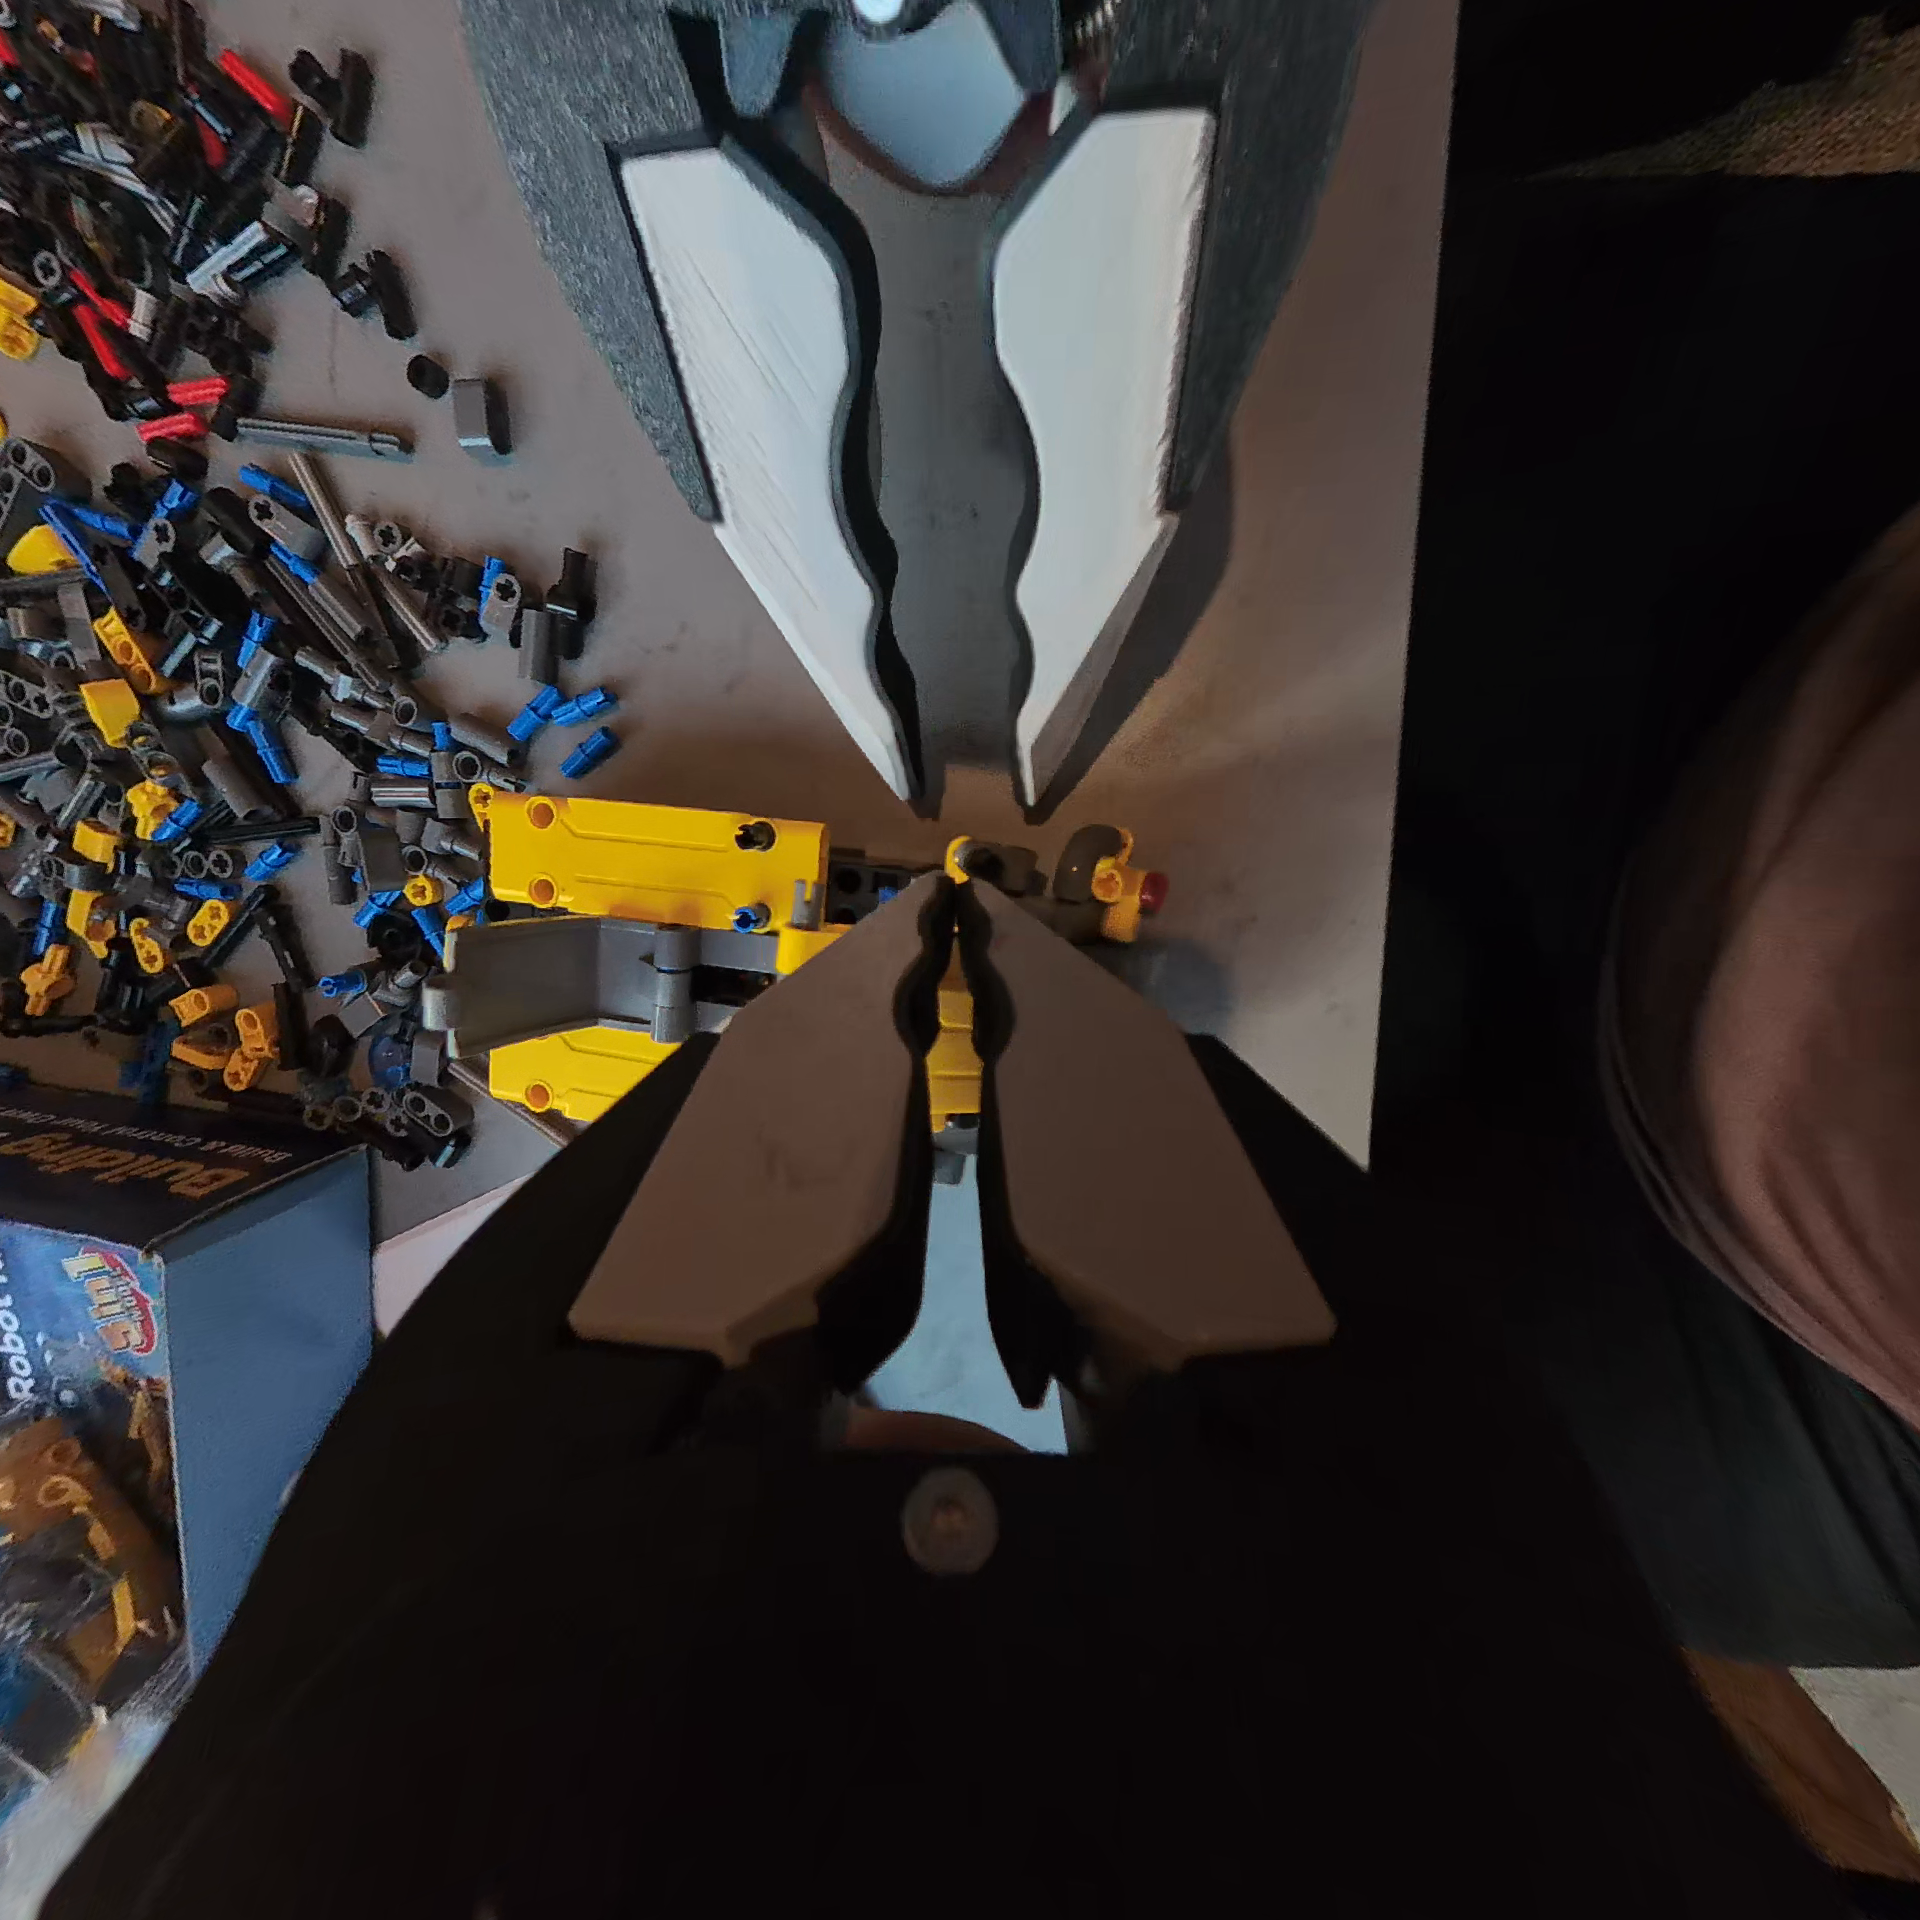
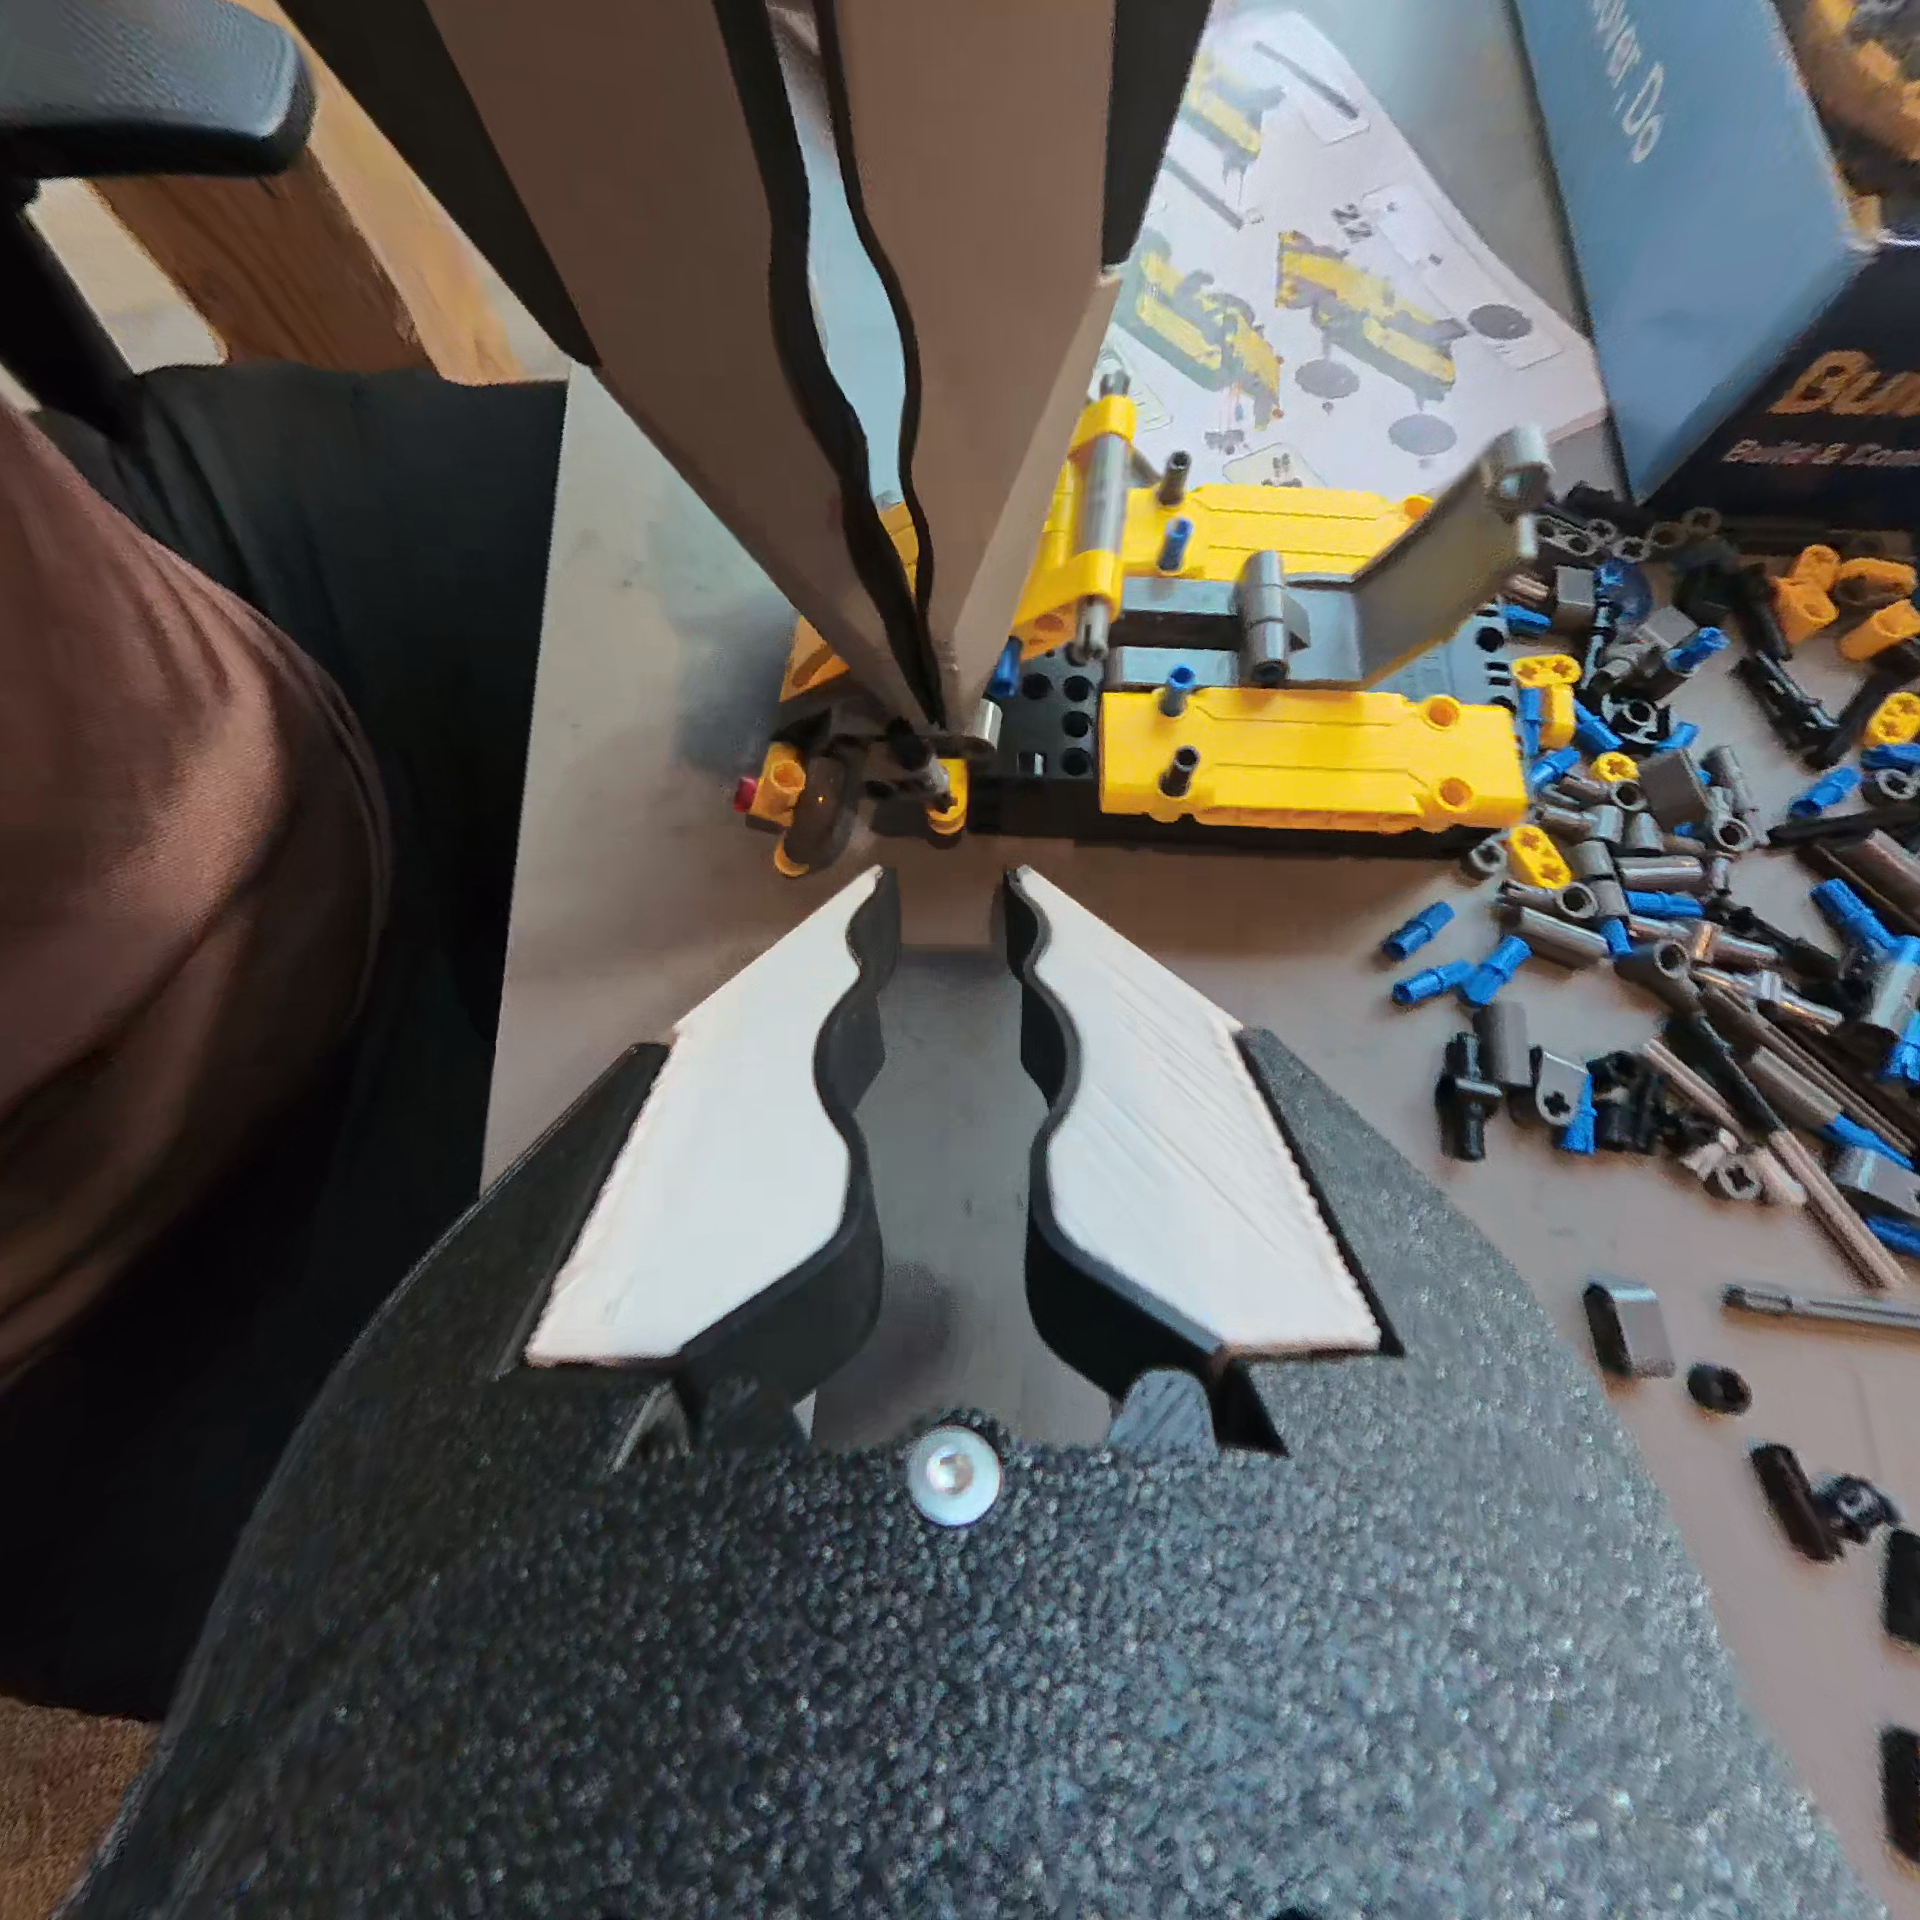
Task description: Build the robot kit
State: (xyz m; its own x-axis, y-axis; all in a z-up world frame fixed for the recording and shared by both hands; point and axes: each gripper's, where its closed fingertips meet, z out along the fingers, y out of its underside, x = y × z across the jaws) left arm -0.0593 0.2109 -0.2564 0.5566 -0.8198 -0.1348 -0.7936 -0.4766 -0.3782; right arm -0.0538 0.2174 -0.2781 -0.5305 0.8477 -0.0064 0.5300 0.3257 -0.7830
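Note:
A partly built yellow, black and grey brick model (image 1: 655, 862) lies on the grey table, with a raised grey flap. My left gripper (image 1: 951, 888), with tan fingers, is shut with its tips pinched on small parts at the model's end near the table edge. It also shows in the right wrist view (image 2: 930, 717), coming down onto the model (image 2: 1309, 758). My right gripper (image 2: 948, 878), with white fingers, is open and empty. Its tips sit just short of the same end of the model, and it also shows in the left wrist view (image 1: 975, 808).
A heap of loose blue, grey, black, yellow and red pieces (image 1: 208, 675) (image 2: 1714, 935) lies beside the model. A blue printed box (image 1: 156, 1351) (image 2: 1683, 208) and an instruction sheet (image 2: 1351, 260) lie beyond. The table edge (image 1: 1392, 727) is close, with a person's brown clothing (image 1: 1766, 987).

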